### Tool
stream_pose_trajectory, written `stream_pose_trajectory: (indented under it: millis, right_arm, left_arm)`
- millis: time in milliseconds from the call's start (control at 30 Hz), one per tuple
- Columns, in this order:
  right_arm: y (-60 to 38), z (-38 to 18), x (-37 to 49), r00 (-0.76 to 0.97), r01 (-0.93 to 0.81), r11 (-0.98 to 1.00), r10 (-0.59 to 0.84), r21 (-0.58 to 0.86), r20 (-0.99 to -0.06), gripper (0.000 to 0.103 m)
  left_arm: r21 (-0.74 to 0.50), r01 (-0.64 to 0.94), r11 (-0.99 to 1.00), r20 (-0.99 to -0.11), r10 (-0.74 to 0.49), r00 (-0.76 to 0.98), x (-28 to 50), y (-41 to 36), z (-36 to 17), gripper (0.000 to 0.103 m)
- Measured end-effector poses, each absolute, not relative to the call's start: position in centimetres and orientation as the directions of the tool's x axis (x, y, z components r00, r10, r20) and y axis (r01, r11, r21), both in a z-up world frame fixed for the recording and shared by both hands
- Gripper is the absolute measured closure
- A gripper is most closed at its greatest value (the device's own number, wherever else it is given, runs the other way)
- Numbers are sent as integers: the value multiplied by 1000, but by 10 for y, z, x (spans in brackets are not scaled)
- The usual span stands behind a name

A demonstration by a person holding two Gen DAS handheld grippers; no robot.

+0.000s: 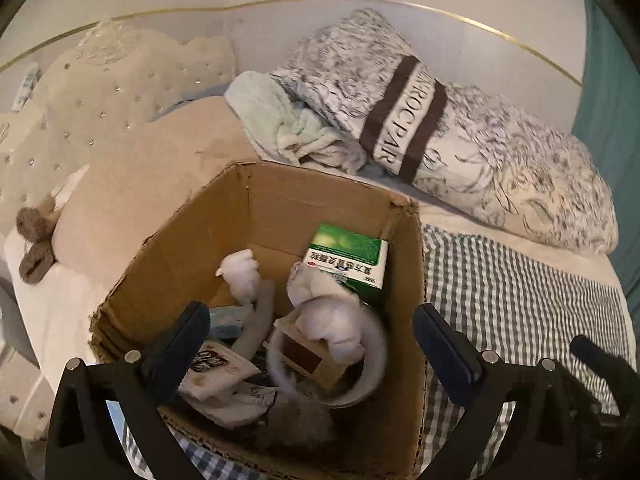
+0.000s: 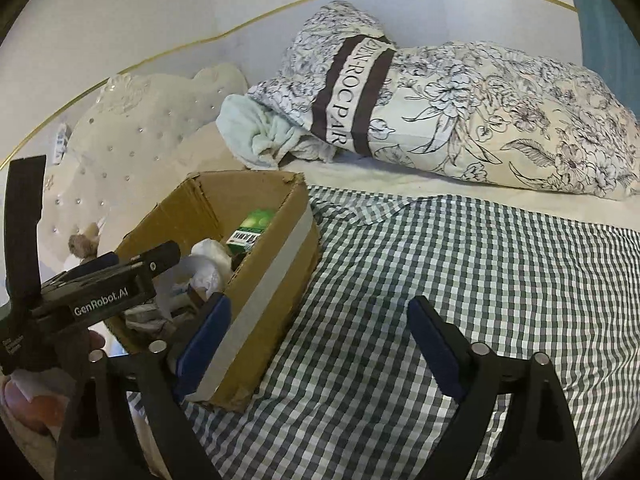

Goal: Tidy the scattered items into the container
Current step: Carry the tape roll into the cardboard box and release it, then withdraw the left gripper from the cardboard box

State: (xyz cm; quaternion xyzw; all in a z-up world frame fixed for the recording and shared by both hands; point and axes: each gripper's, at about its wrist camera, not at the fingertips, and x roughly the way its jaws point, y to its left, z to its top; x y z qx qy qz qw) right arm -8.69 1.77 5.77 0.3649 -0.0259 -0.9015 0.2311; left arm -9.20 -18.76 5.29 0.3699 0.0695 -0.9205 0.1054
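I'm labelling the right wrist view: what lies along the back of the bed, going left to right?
Tufted cream cushion → pale green towel → floral rolled duvet with its brown band.

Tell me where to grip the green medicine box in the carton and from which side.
Grip the green medicine box across its upper green end, coming straight down from above. It leans on the cardboard box's far-right wall, crumpled white tissue crowds its lower end, and the walls block side approaches. The left gripper, open, already hangs overhead.

Left gripper (image 1: 312, 344) jaws spread wide, right gripper (image 2: 320, 344) jaws likewise
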Motion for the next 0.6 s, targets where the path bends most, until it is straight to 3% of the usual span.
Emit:
stream_pose_trajectory:
  millis: [600]
  right_arm:
    - [55,59,-74,-655,324,-918,-392,230,-646,11]
  left_arm:
    - [-50,188,-981,-680,-104,-726,-72,-163,66,0]
